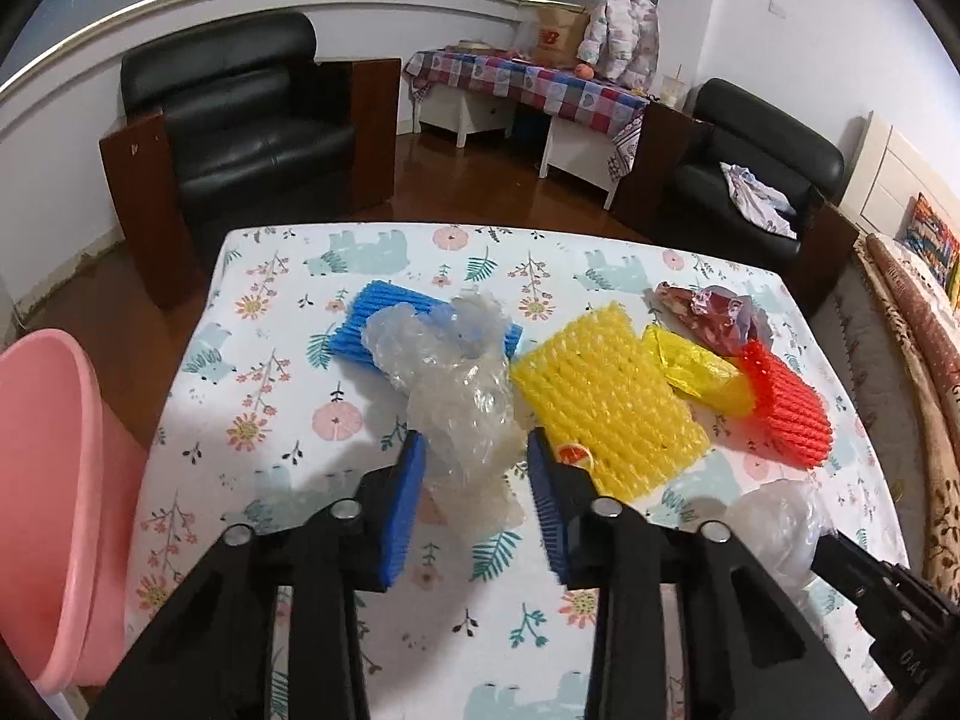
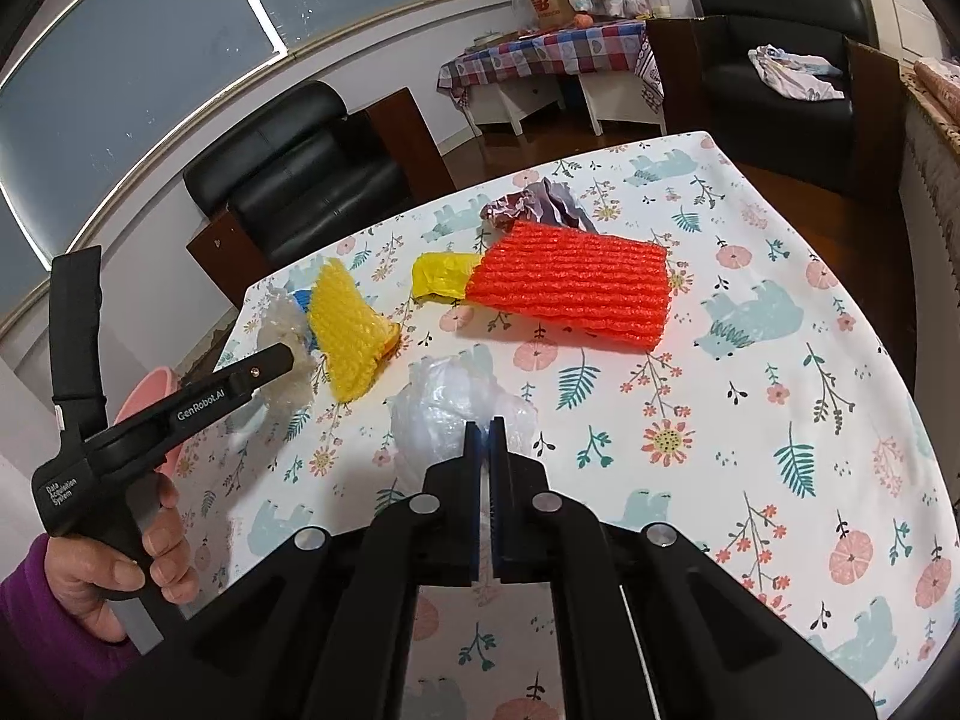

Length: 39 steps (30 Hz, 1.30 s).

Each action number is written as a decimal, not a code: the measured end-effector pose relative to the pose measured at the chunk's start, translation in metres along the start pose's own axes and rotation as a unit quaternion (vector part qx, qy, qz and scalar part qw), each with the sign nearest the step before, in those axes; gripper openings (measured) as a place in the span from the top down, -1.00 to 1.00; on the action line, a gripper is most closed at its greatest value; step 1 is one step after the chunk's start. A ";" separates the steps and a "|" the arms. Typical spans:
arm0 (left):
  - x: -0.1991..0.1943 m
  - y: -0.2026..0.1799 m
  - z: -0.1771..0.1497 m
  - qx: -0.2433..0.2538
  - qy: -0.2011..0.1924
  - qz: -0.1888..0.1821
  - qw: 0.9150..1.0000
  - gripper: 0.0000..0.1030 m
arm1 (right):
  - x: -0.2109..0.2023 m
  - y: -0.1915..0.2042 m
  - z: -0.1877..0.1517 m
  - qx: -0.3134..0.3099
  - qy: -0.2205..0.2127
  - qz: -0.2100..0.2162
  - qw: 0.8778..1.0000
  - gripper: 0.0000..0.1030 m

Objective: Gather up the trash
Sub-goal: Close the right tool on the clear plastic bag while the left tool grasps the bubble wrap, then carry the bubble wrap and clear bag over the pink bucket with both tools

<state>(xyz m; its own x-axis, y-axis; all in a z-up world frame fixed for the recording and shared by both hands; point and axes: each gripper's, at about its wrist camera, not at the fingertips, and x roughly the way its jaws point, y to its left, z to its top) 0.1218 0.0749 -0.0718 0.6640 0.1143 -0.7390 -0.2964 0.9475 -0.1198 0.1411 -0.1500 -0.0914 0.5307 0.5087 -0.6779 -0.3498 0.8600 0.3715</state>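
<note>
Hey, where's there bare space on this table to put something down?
Bare tablecloth lies right of the red foam net, out to the table edge, and along the far edge behind the blue foam net. The middle is crowded: clear plastic wrap, yellow foam net and yellow bag bunch together.

Right tool (image 2: 485,429) pinching white plastic bag (image 2: 444,402), red foam net (image 2: 570,294) beyond

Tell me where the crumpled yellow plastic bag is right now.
The crumpled yellow plastic bag lies on the floral tablecloth, wedged between the yellow foam net sheet and the red foam net sleeve, just in front of the crumpled dark red wrapper.
</note>
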 end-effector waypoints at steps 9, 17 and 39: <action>-0.027 0.004 -0.005 0.002 -0.017 0.001 1.000 0.55 | -0.001 0.003 -0.001 -0.001 -0.004 0.004 1.000 0.95; -0.056 0.014 -0.015 0.004 -0.026 -0.002 1.000 0.55 | -0.013 0.009 0.000 -0.009 -0.015 0.009 1.000 0.95; -0.124 0.067 -0.029 -0.008 -0.094 0.016 0.995 0.55 | -0.044 0.061 0.005 -0.055 -0.048 0.015 0.997 0.95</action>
<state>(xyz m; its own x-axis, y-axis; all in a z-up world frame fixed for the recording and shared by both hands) -0.0009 0.1158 -0.0075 0.7698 0.1996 -0.6063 -0.3299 0.9375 -0.1102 0.1000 -0.1196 -0.0360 0.5887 0.5395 -0.6020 -0.4460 0.8379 0.3147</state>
